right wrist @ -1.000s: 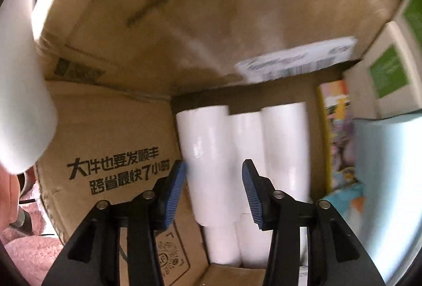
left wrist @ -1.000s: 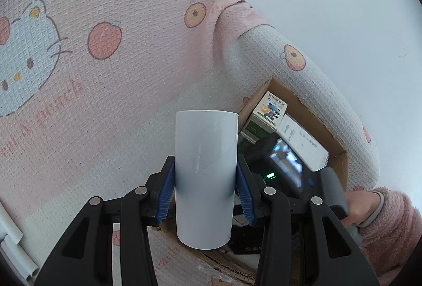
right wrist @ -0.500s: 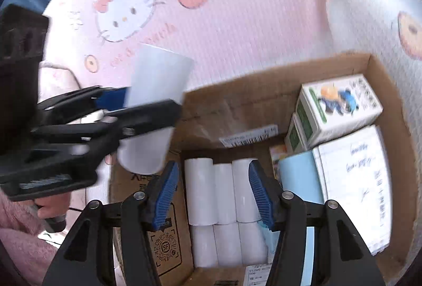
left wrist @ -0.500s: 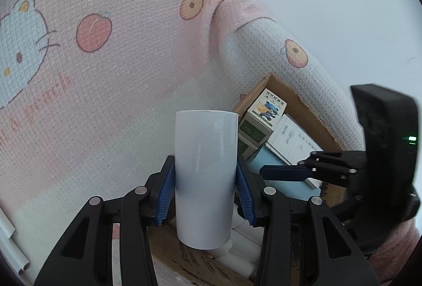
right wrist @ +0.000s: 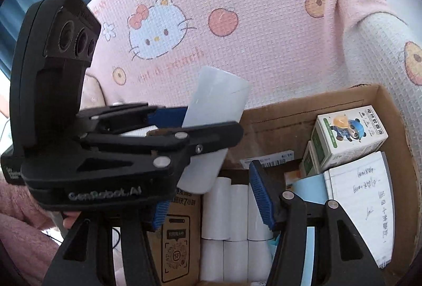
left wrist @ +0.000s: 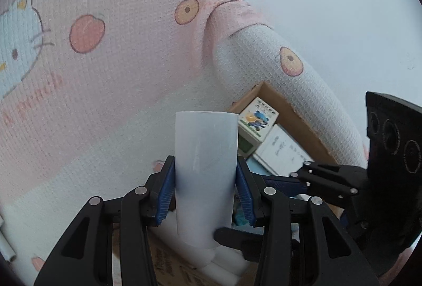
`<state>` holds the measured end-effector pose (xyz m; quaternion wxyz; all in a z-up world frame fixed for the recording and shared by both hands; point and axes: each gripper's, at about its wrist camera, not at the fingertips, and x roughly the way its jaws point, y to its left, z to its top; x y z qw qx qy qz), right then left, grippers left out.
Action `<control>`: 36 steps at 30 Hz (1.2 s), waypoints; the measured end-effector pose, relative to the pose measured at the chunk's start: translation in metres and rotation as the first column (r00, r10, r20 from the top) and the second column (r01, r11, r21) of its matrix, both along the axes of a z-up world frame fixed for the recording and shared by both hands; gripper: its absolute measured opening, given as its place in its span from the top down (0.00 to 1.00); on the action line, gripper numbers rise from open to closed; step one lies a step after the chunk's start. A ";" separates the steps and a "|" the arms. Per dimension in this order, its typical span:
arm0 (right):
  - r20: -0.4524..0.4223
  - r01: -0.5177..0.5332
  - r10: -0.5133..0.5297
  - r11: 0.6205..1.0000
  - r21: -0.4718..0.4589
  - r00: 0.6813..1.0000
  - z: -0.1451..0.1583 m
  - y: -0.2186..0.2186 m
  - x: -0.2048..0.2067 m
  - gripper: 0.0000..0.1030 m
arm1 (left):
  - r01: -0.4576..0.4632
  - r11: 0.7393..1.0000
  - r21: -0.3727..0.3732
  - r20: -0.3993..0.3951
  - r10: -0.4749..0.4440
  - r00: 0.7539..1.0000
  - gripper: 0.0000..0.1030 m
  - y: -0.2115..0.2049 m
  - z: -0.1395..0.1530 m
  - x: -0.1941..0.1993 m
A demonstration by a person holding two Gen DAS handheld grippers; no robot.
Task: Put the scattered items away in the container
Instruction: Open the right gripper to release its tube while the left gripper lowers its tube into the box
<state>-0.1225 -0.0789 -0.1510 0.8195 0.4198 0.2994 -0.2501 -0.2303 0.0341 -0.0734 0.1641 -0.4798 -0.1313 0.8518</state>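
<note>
My left gripper [left wrist: 205,193] is shut on a white paper roll [left wrist: 205,172] and holds it upright above the left end of the cardboard box [left wrist: 298,114]. The right wrist view shows that roll [right wrist: 219,127] in the left gripper's fingers [right wrist: 168,138], over the box's near-left corner. My right gripper [right wrist: 211,199] is open and empty above the box [right wrist: 395,111], over several white rolls [right wrist: 232,220] packed on the box floor.
The box also holds a small carton with a cartoon panda [right wrist: 350,135], a handwritten notepad [right wrist: 361,209] and a light blue sheet [right wrist: 311,188]. The box sits on a pink Hello Kitty blanket [right wrist: 237,22]. A rolled white blanket edge [left wrist: 303,90] lies behind it.
My right gripper has pulled up and back out of the box, empty. My left gripper with the white roll has moved over the box's left end.
</note>
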 end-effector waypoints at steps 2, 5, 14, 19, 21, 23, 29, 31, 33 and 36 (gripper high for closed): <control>0.020 0.013 -0.014 1.000 0.009 1.000 -0.001 -0.003 -0.003 0.48 | 0.006 1.000 0.027 0.019 -0.007 1.000 0.54 0.004 -0.003 0.000; 0.021 0.039 -0.039 0.999 0.005 0.999 -0.001 -0.003 -0.006 0.48 | 0.005 0.999 0.050 0.020 -0.006 1.000 0.54 0.007 -0.004 0.000; 0.021 0.063 -0.064 0.997 0.032 0.998 -0.010 -0.003 -0.007 0.58 | 0.022 0.998 0.066 0.001 -0.022 1.000 0.54 0.019 -0.006 0.008; 0.015 0.068 -0.068 0.997 0.028 0.998 -0.007 -0.001 -0.007 0.59 | 0.028 1.000 0.004 -0.042 -0.027 0.999 0.49 0.021 0.000 0.010; 0.003 0.067 -0.067 0.997 0.025 0.998 -0.007 0.001 -0.006 0.60 | 0.030 0.999 -0.044 -0.073 -0.033 0.997 0.45 0.023 0.003 0.012; -0.011 0.069 -0.069 0.997 0.032 0.998 -0.008 0.002 -0.004 0.60 | 0.037 0.997 -0.065 -0.087 -0.043 0.995 0.44 0.023 0.004 0.011; -0.059 0.065 -0.060 0.995 0.079 0.996 -0.023 0.001 0.004 0.60 | 0.094 0.991 -0.093 -0.057 -0.099 0.993 0.44 0.020 -0.002 0.012; -0.101 0.073 -0.062 0.992 0.102 0.993 -0.030 0.001 0.004 0.60 | 0.086 0.989 -0.119 -0.078 -0.096 0.992 0.44 0.016 0.001 0.012; -0.140 0.106 -0.088 0.986 0.131 0.986 -0.041 0.001 0.003 0.60 | 0.069 0.988 -0.141 -0.106 -0.085 0.991 0.44 0.009 0.007 0.012; -0.193 0.148 -0.109 0.968 0.202 0.975 -0.058 -0.002 0.001 0.61 | 0.052 0.987 -0.150 -0.110 -0.069 0.992 0.44 0.000 0.008 0.010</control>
